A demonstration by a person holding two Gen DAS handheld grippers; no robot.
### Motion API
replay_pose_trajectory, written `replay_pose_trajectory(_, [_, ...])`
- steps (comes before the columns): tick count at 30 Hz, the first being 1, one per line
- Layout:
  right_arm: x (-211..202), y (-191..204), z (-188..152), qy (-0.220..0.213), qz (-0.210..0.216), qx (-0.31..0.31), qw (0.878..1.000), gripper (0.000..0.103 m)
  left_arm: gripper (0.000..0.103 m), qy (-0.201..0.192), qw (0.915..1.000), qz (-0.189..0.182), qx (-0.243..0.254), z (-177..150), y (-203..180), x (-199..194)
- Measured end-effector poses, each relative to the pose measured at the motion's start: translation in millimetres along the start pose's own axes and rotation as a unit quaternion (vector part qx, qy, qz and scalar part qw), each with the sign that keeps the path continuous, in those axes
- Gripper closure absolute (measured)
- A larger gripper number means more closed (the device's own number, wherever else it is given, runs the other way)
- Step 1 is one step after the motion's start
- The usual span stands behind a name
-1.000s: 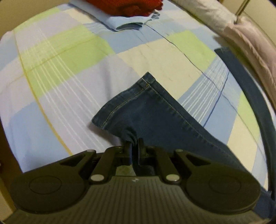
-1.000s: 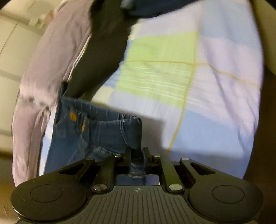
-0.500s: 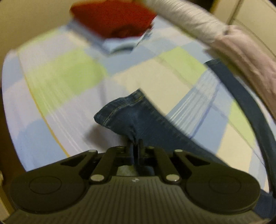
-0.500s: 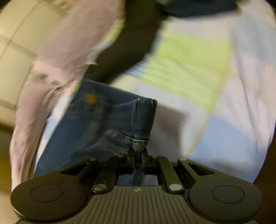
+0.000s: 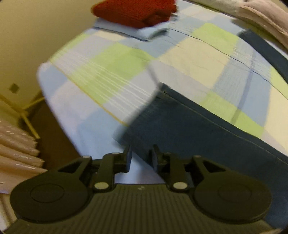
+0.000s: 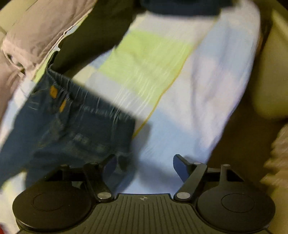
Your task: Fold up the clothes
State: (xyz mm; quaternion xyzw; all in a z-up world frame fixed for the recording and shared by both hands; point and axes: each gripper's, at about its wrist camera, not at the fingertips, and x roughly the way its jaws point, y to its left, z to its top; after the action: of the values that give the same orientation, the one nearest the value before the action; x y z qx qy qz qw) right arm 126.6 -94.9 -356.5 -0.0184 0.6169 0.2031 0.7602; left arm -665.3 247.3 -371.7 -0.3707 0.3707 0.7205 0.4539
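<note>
jeans point(image 5: 207, 136) lie spread along the checked bedsheet point(image 5: 111, 72), the leg hem under the left gripper point(image 5: 141, 158) and the waistband point(image 6: 86, 108) under the right gripper point(image 6: 144, 165). a second ago both grippers were clamped tight on denim, the left on the bunched hem, the right on a pinch of waistband; now both have let go. the left one's jaws are opening and stand a little apart, with the edge of the hem just ahead of them and only sheet showing in the gap, no pad pressing on cloth. the right one's jaws are opening and stand wide, the denim lying off by its left finger point(image 6: 111, 165), bare sheet between. both views are blurred, so whether the cloth brushes a fingertip i cannot tell. my reading: the garment has just been laid out flat and released, so the spreading step is done and the first fold is not yet made. no basket, box or drawer shows in either view. the only store of finished work is a stack at the far end of the bed, a red folded garment point(image 5: 133, 10) on top of a pale blue folded one point(image 5: 149, 30). a dark garment point(image 6: 93, 34) and a pinkish quilt point(image 6: 36, 27) lie along the bed's side
</note>
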Motion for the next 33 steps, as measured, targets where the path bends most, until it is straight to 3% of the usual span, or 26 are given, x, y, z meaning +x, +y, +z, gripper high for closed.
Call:
replay_pose_trajectory(2, [-13, 5, 7, -0.028, -0.021, -0.009, 0.999, 0.03, 0.086, -0.012, 0.9991, 0.001, -0.04, 15, 11, -6])
replay_pose_trajectory(4, [-23, 13, 13, -0.06, -0.012, -0.004, 0.998, 0.03, 0.085, -0.018, 0.9978, -0.026, -0.059, 33, 3, -6])
replay_pose_trajectory(8, [-7, 46, 32, -0.076, 0.055, -0.017, 0.995, 0.031, 0.083, -0.006, 0.9913, -0.124, -0.043, 60, -54, 5])
replay_pose_trajectory(13, [25, 105, 53, -0.092, 0.11, -0.042, 0.989, 0.031, 0.075, 0.003, 0.9694, -0.245, -0.014, 98, -156, 31])
replay_pose_trajectory(17, [50, 145, 73, -0.098, 0.12, -0.047, 0.987, 0.031, 0.072, 0.015, 0.9513, -0.306, -0.035, 140, -226, 62])
replay_pose_trajectory(22, [68, 169, 90, -0.104, 0.112, -0.039, 0.987, 0.031, 0.065, 0.01, 0.9387, -0.34, -0.054, 192, -303, 99])
replay_pose_trajectory(26, [71, 171, 85, -0.102, 0.092, -0.037, 0.99, 0.031, 0.066, 0.014, 0.9447, -0.317, -0.082, 221, -339, 136])
replay_pose_trajectory(28, [70, 166, 77, -0.101, 0.08, -0.025, 0.991, 0.031, 0.078, 0.002, 0.95, -0.302, -0.08, 229, -352, 148])
replay_pose_trajectory(29, [70, 164, 73, -0.1, 0.074, -0.018, 0.992, 0.031, 0.096, -0.011, 0.9532, -0.294, -0.07, 232, -357, 150])
replay_pose_trajectory(33, [69, 154, 60, -0.1, 0.056, 0.007, 0.993, 0.031, 0.102, -0.072, 0.959, -0.274, 0.007, 230, -367, 130])
